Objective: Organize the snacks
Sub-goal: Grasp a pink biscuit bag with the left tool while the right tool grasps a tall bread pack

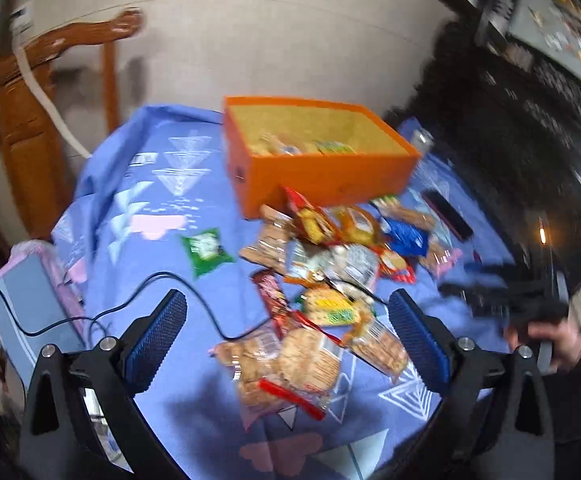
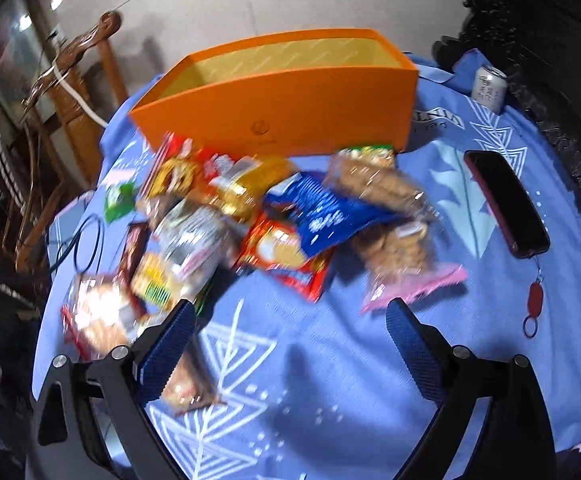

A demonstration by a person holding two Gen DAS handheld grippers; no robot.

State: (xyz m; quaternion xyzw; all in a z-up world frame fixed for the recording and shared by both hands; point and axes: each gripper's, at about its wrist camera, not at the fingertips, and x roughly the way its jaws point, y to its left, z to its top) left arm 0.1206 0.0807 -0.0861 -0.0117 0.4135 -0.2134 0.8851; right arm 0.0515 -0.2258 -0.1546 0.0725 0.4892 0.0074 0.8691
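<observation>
An orange box (image 1: 330,176) stands at the back of the blue cloth, with a few packets inside; it also shows in the right wrist view (image 2: 290,108). A pile of snack packets (image 1: 330,264) lies in front of it, seen too in the right wrist view (image 2: 250,216). A lone green packet (image 1: 206,250) lies to the left. My left gripper (image 1: 286,320) is open above the near packets, a clear biscuit bag (image 1: 290,364) between its fingers. My right gripper (image 2: 290,328) is open and empty over bare cloth near a pink-edged packet (image 2: 406,272). A blue packet (image 2: 322,216) tops the pile.
A dark phone (image 2: 506,204) with a red keyring (image 2: 534,300) lies right of the pile. A drink can (image 2: 488,88) stands behind the box. A black cable (image 1: 150,300) crosses the cloth at left. A wooden chair (image 1: 30,92) stands beyond the table's left edge.
</observation>
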